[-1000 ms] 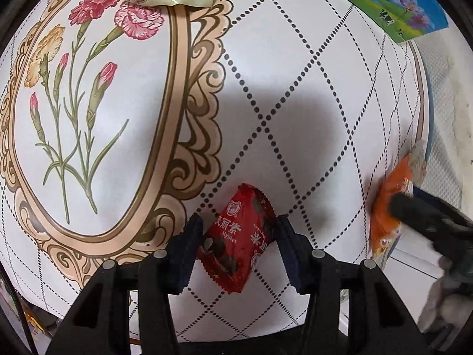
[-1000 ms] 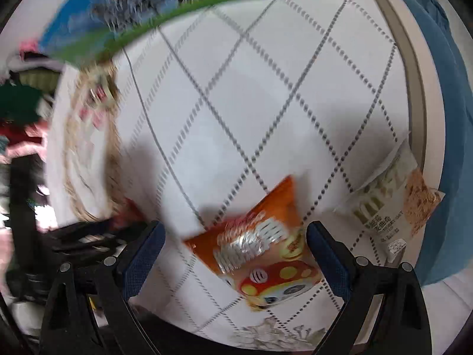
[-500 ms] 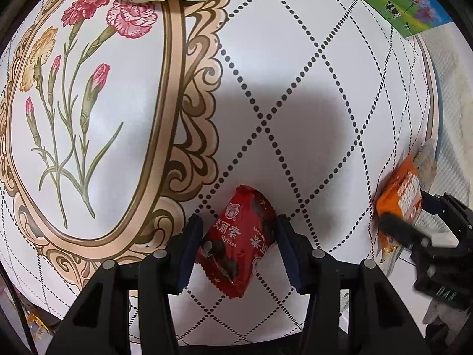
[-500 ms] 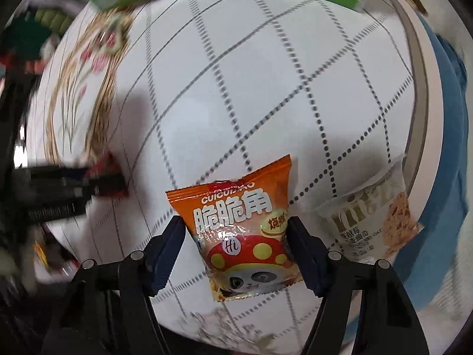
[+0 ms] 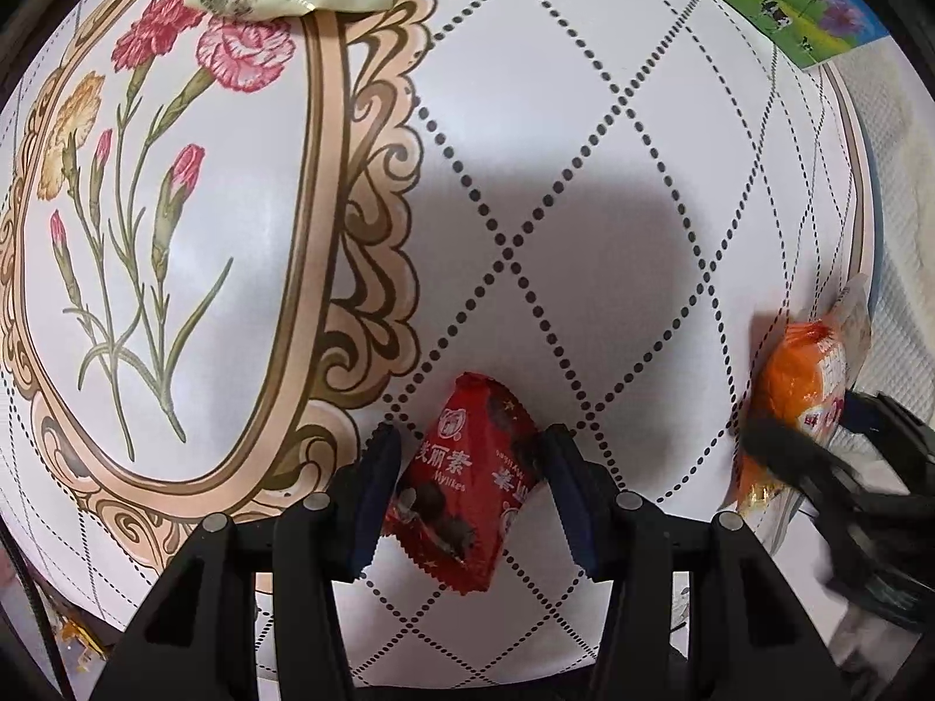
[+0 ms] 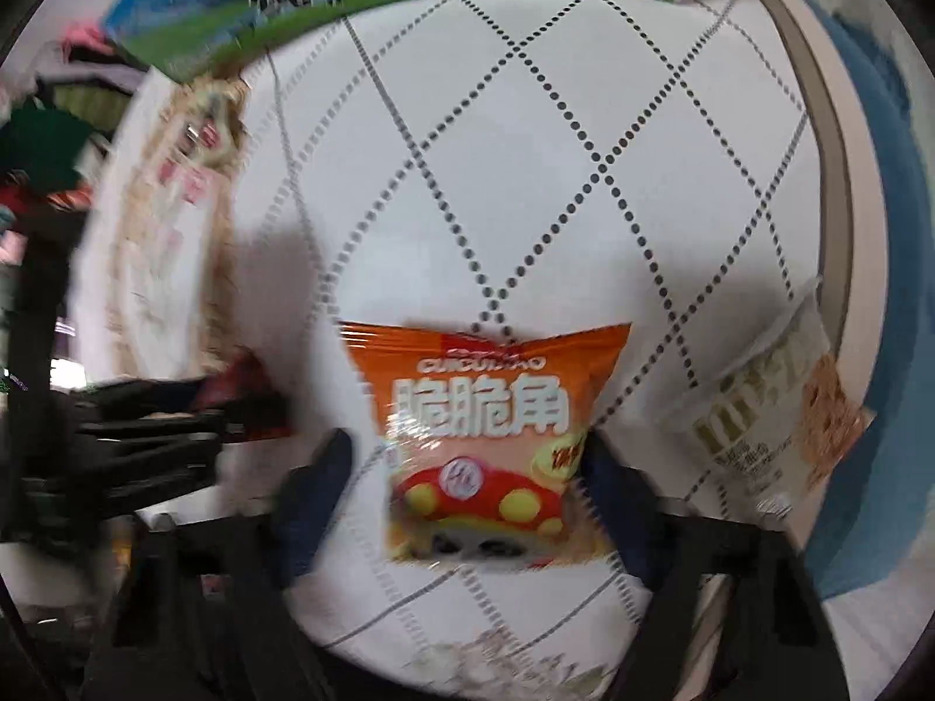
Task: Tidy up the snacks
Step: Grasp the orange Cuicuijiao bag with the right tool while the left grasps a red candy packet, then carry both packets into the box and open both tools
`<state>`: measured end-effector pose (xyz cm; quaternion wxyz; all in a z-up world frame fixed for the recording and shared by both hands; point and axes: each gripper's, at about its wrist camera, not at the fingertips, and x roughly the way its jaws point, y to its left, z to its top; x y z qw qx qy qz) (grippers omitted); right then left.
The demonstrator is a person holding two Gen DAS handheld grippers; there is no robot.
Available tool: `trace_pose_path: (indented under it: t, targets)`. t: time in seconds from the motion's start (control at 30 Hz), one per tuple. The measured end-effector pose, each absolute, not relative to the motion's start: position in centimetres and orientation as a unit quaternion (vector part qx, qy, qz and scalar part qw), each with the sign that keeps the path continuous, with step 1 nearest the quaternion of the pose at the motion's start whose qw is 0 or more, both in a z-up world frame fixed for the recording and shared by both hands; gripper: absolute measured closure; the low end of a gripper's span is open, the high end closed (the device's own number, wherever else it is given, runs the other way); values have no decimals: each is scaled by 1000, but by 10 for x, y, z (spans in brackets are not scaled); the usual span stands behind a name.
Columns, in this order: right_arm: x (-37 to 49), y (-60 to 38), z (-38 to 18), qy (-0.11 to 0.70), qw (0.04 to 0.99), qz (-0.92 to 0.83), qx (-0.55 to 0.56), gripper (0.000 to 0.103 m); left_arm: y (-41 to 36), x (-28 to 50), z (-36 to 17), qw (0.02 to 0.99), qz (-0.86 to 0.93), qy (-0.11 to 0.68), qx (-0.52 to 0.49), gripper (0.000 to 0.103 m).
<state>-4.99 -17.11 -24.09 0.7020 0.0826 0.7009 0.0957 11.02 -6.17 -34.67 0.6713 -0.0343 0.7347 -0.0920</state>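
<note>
Red snack pack [image 5: 467, 470] pinched btwn left gripper [image 5: 470, 479] fingers; right gripper [image 6: 464, 485] fingers spread round orange chip bag [image 6: 485, 438] on tablecloth [image 5: 584, 146].

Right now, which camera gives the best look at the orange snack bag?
The right wrist view: the orange snack bag faces the camera, its printed front readable though blurred, between the right gripper fingers. The left wrist view shows only its crumpled side at the table's right edge, partly hidden by that gripper.

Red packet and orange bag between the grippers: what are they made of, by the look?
Red packet: seemingly glossy plastic film; crinkled, shiny highlights, zigzag-cut sealed edge. Orange bag: likely similar printed film, puffed like an air-filled pillow pack with a flat sealed top edge; motion blur hides its finish.
</note>
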Motion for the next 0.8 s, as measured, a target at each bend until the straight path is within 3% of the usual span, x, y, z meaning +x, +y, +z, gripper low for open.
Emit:
trace_pose_path:
  t: [0.13,0.43,0.6,0.7,0.8]
  targets:
    - [-47,-185,-241,687,713,73,121,44,-67,113,-339,678,-104,727,-25,63]
    - [-26,-227,-181,636,745,83,185,48,-73,138,-308,688,-134,711,-51,74]
    - [-15,-226,-163,618,756,91,198,48,-72,159,-287,703,-150,694,-49,73]
    - [-14,-231,-161,619,756,90,192,48,-66,163,-305,662,-165,728,-69,58]
    - [-18,-222,-169,628,748,92,194,48,-60,154,-323,622,-180,757,-85,56]
